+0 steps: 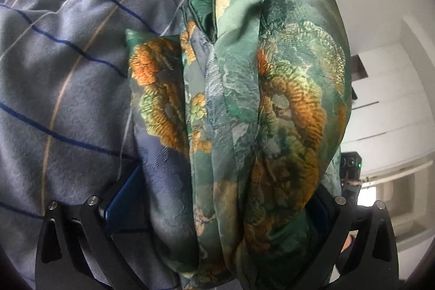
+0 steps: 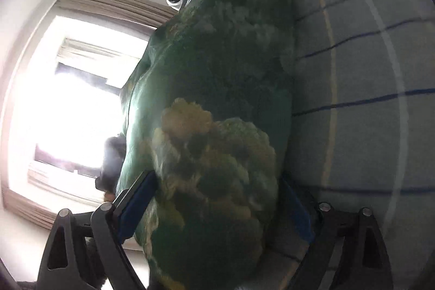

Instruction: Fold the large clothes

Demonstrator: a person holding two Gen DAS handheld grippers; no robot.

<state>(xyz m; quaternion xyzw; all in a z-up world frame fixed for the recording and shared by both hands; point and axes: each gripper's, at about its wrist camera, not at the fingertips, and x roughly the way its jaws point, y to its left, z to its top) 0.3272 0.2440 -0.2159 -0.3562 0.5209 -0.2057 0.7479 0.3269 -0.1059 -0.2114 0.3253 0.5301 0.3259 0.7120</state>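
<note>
Both claws clamp a bunched green garment (image 1: 244, 105), lifted above the striped bed (image 1: 68, 72): left claw (image 1: 217, 208) and right claw (image 2: 214, 205) each grip thick folds (silky, likely slippery). Lower it evenly, edges aligned, before releasing.

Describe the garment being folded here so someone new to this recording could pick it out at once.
Start from the grey bedsheet with thin dark blue and tan lines that fills the background. Bunched in front of it, held between the fingers of the left gripper and of the right gripper, is the silky garment. Its glossy green fabric with orange-gold floral patches sets it apart from the matte striped sheet.
</note>
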